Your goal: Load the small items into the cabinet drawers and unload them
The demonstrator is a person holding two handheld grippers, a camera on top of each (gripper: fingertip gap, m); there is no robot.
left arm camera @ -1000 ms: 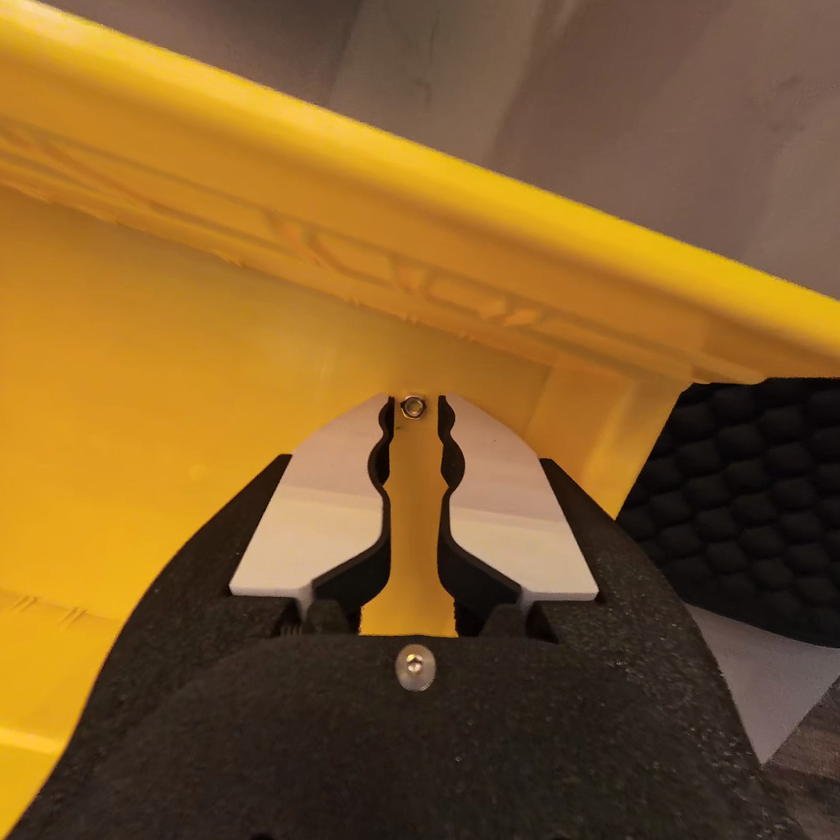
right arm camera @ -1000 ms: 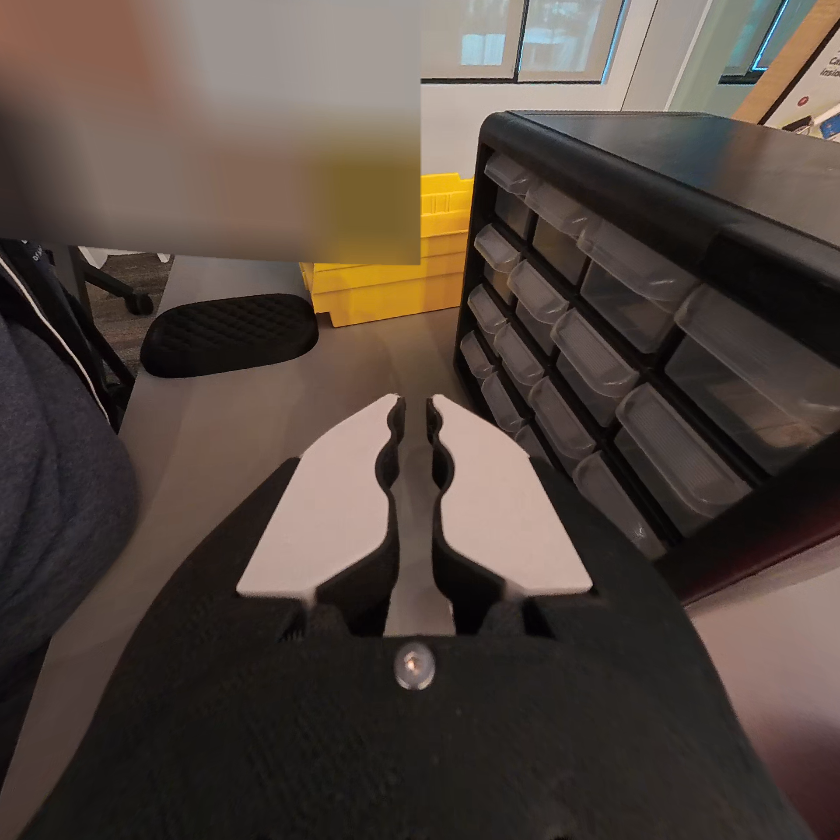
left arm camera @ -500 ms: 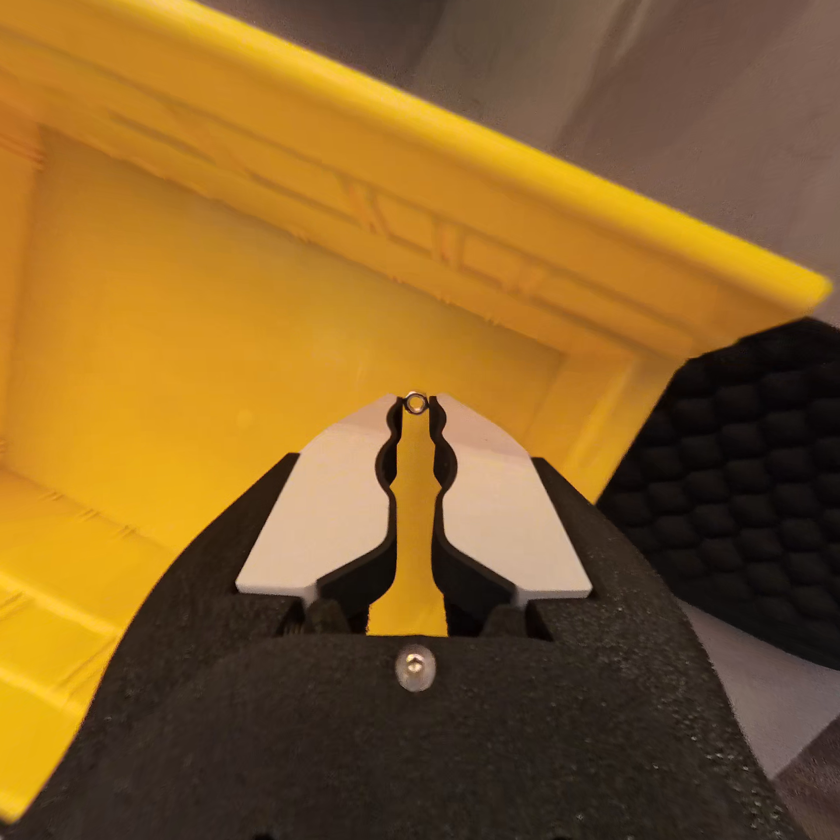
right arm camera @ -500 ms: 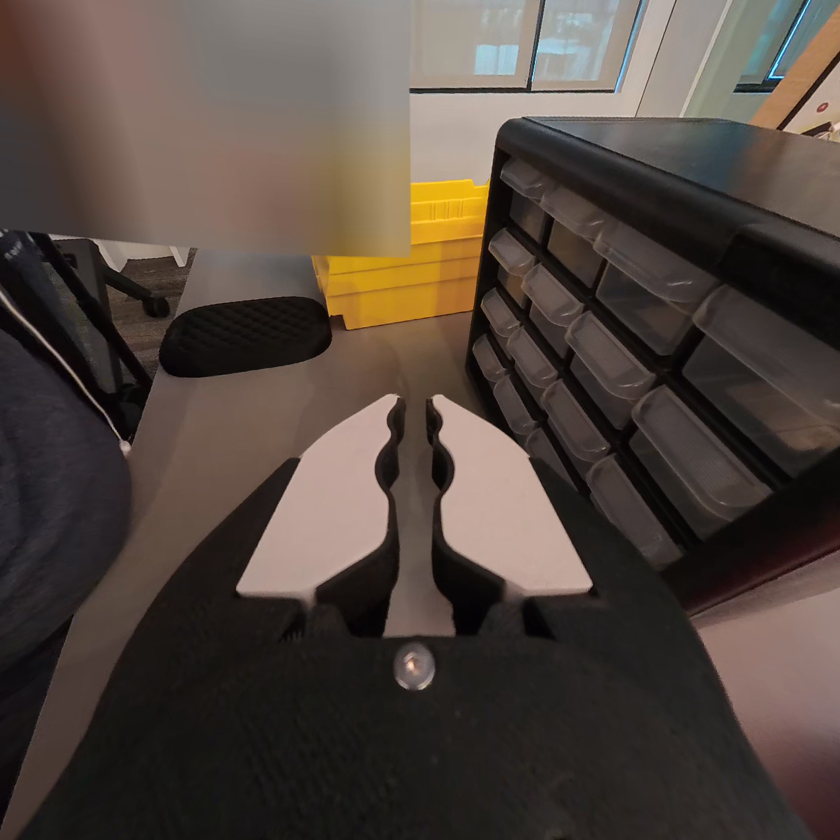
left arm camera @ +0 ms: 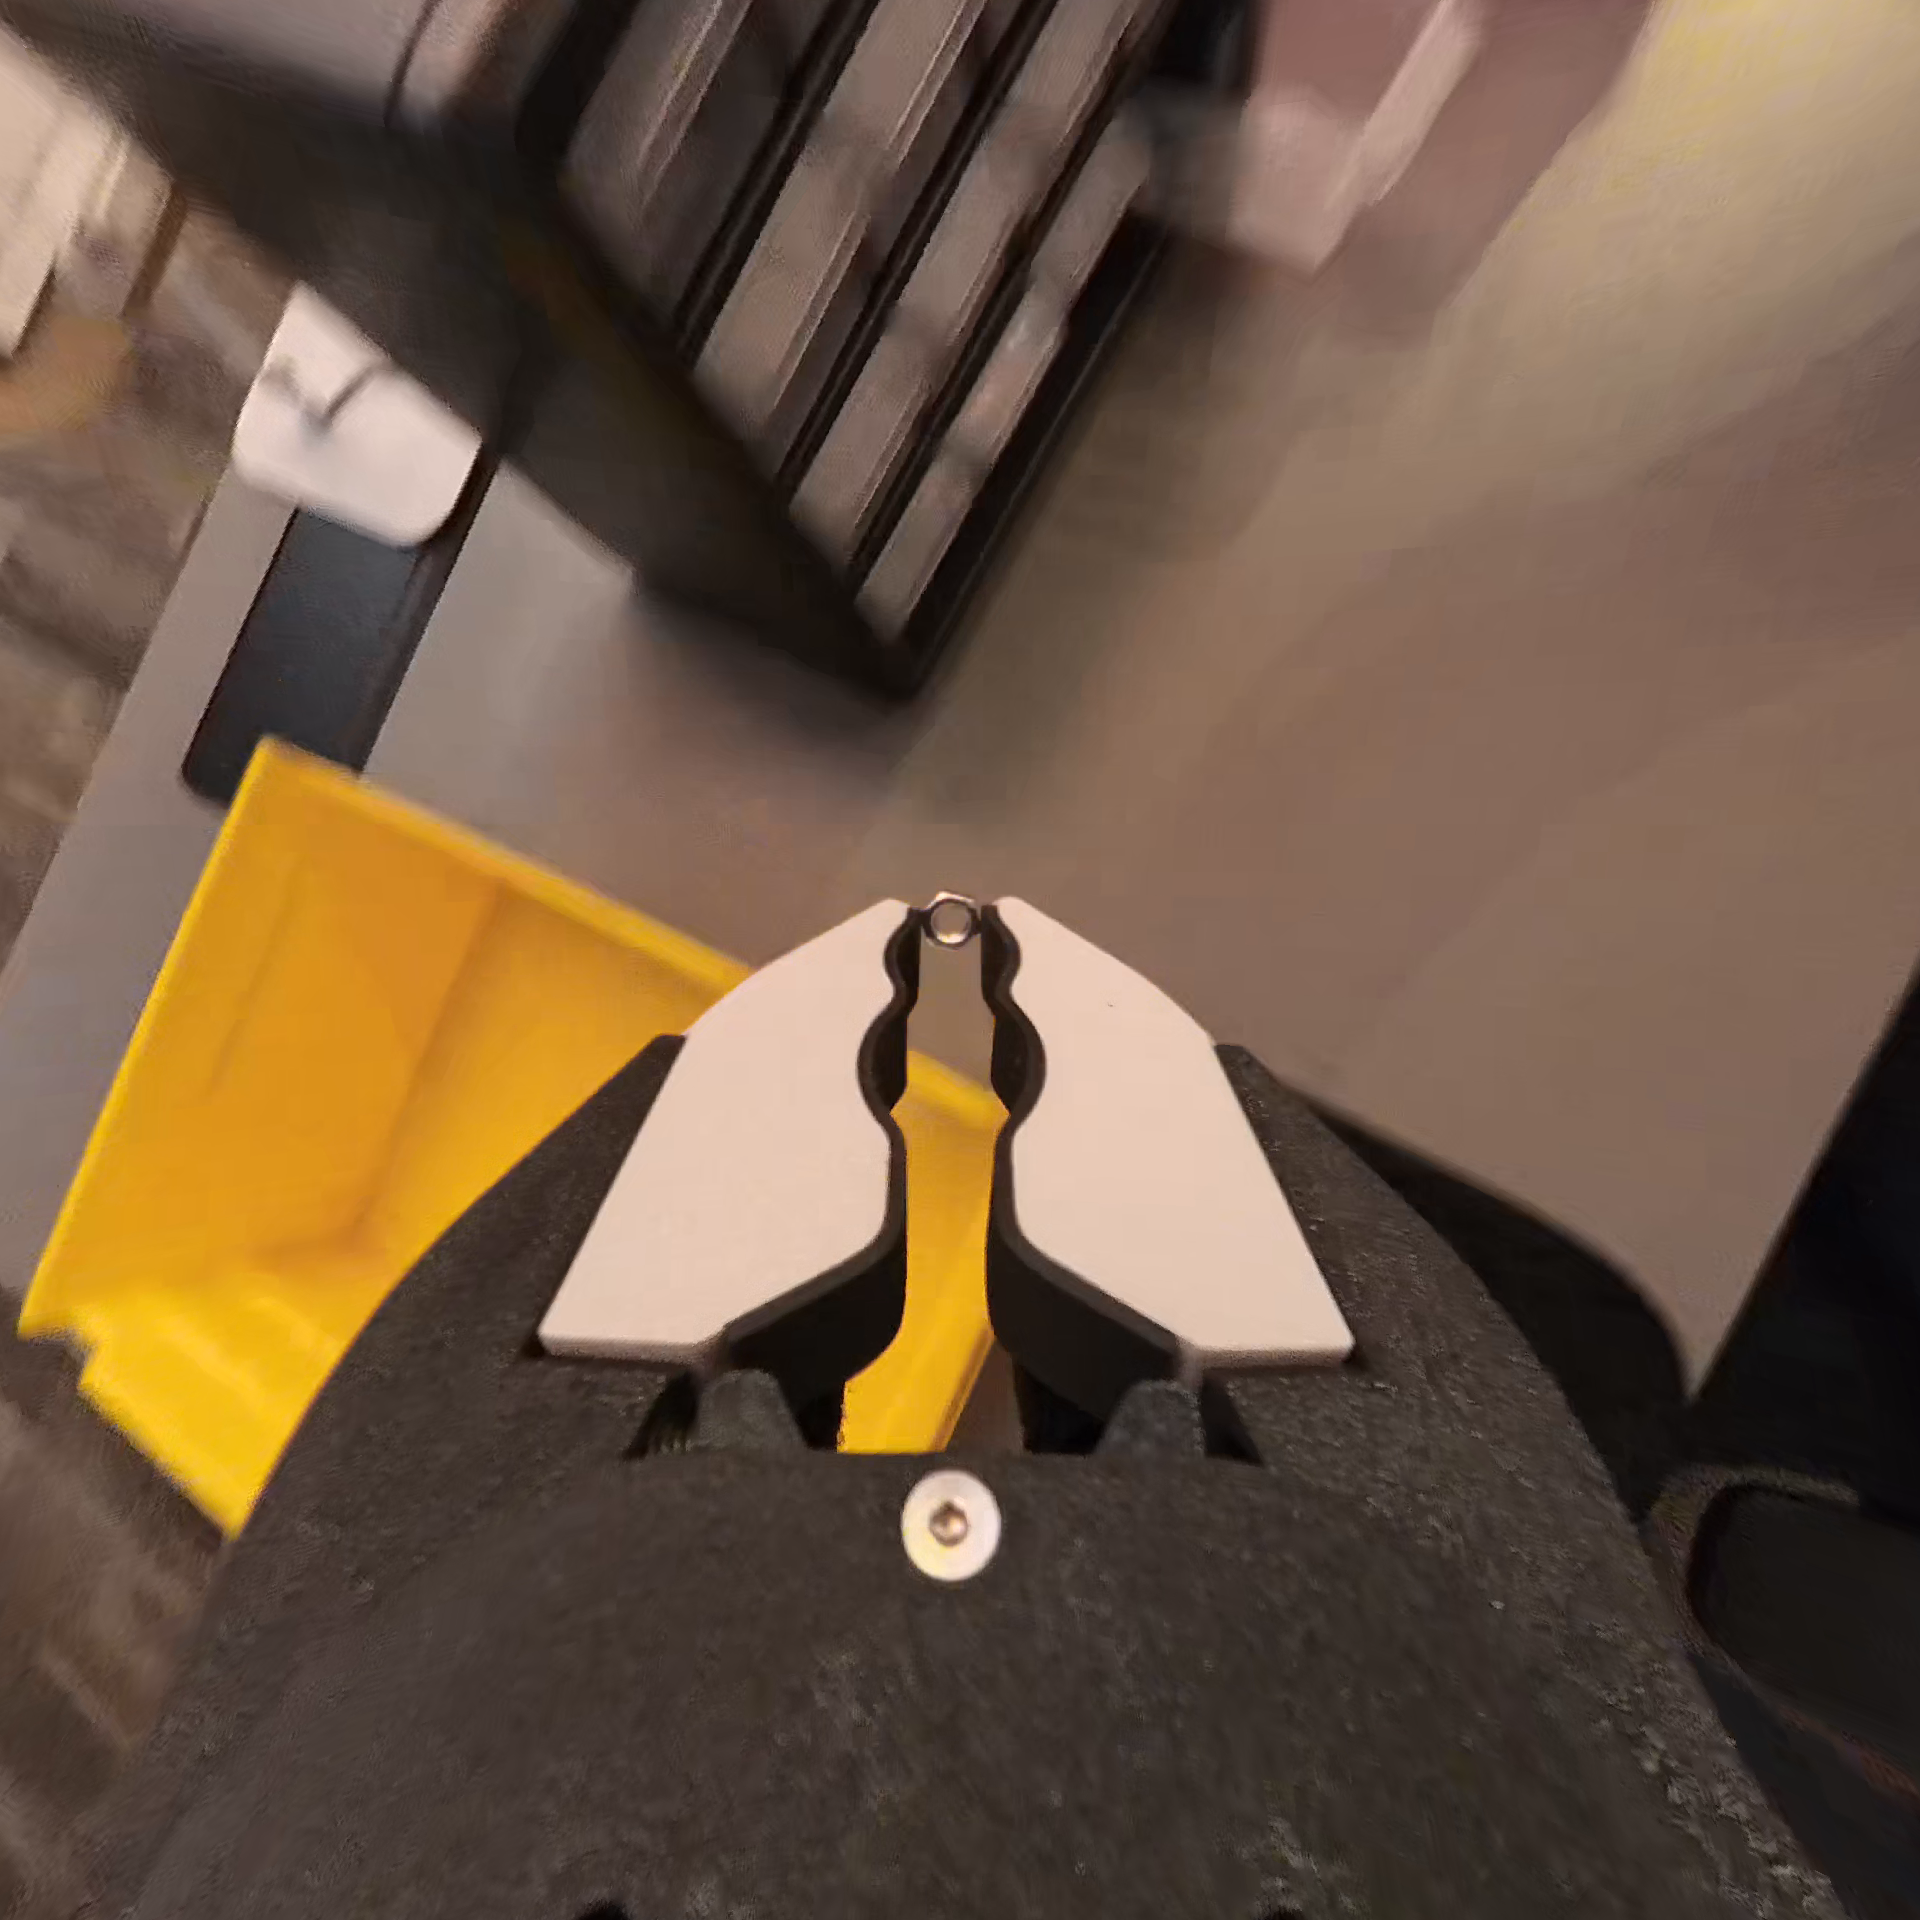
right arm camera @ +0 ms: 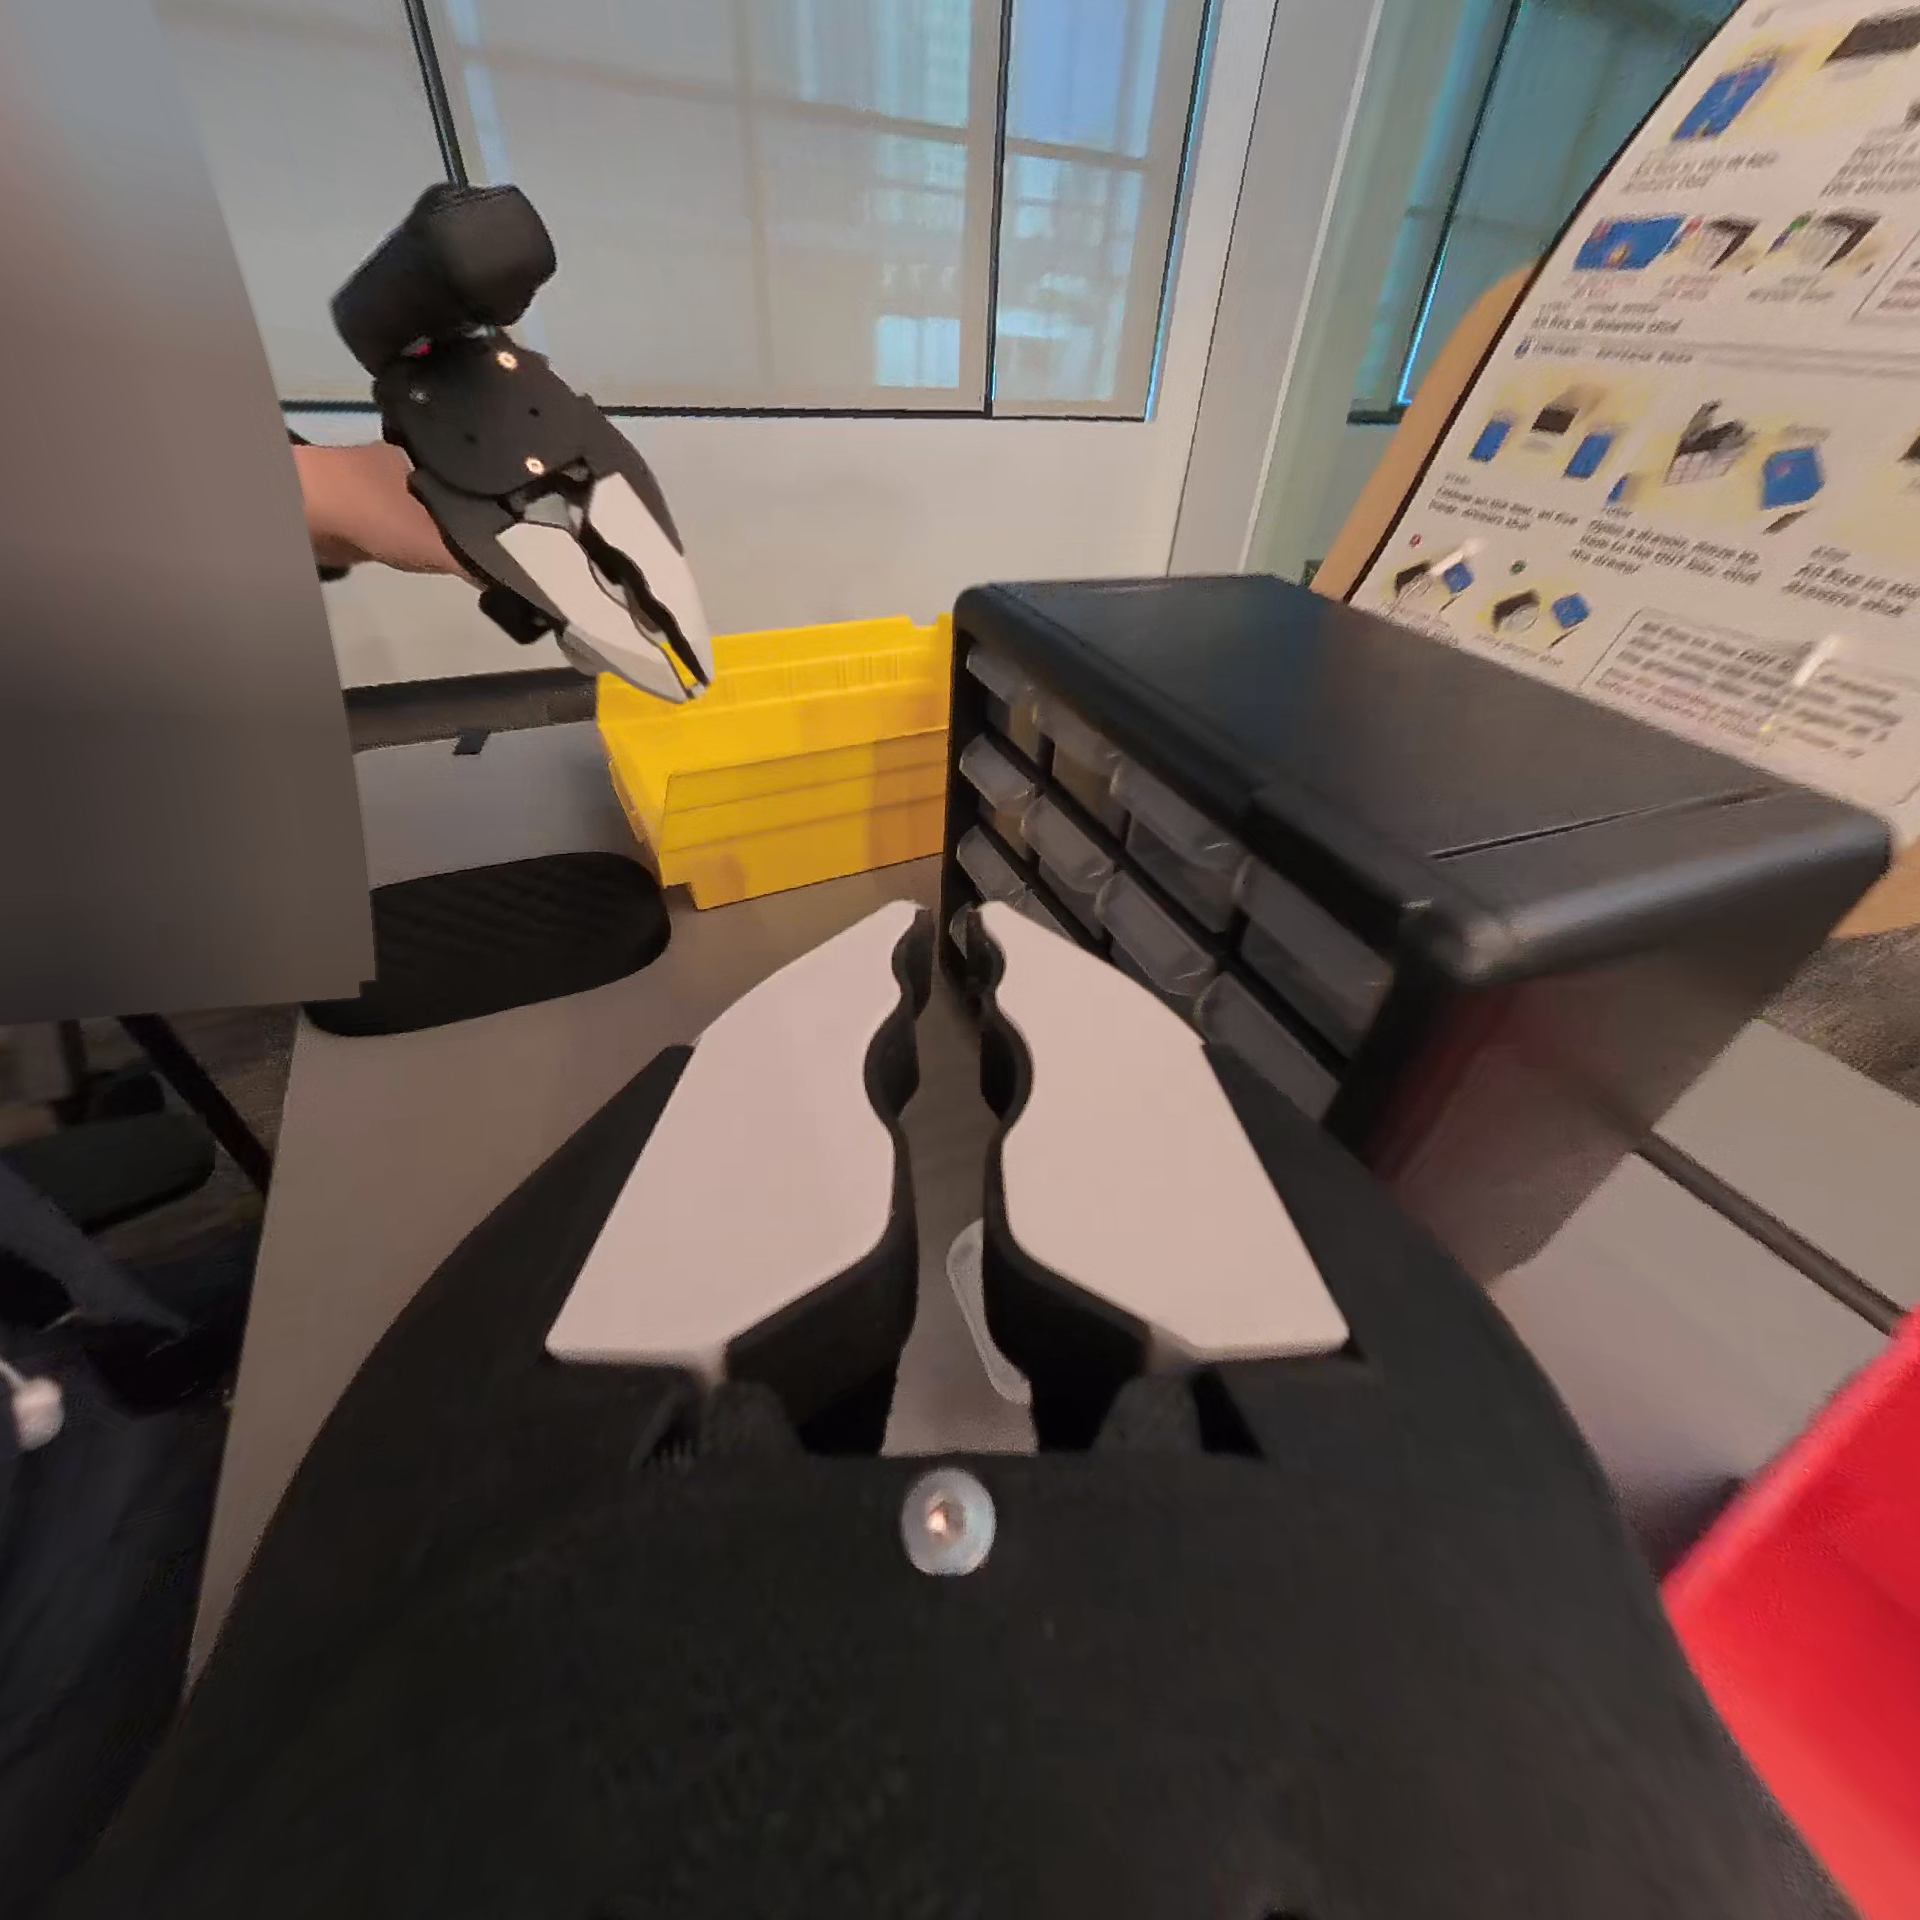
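Observation:
My left gripper (left arm camera: pixel 951 914) is shut on a small metal nut (left arm camera: pixel 951 925), pinched at its fingertips. It hangs above the near corner of the yellow bin (left arm camera: pixel 312 1039) and points across the grey table toward the blurred black drawer cabinet (left arm camera: pixel 831 312). The right wrist view shows this gripper (right arm camera: pixel 691 681) in the air over the yellow bin (right arm camera: pixel 790 790). My right gripper (right arm camera: pixel 951 912) is shut and empty, low over the table, with its tips near the cabinet's (right arm camera: pixel 1351 748) lower left front corner. All visible clear drawers are closed.
A black textured pad (right arm camera: pixel 499 945) lies left of the yellow bin. A red bin (right arm camera: pixel 1818 1662) stands at the near right. A clear plastic piece (right arm camera: pixel 971 1309) shows under my right fingers. A picture board (right arm camera: pixel 1714 416) leans behind the cabinet. A person's hand (right arm camera: pixel 353 509) holds the left gripper. Tip to tip, the grippers are about 30 cm apart.
My left gripper closed on the nut inside the yellow bin, lifted out and swung toward the cabinet. My right gripper rose and drew back, still shut.

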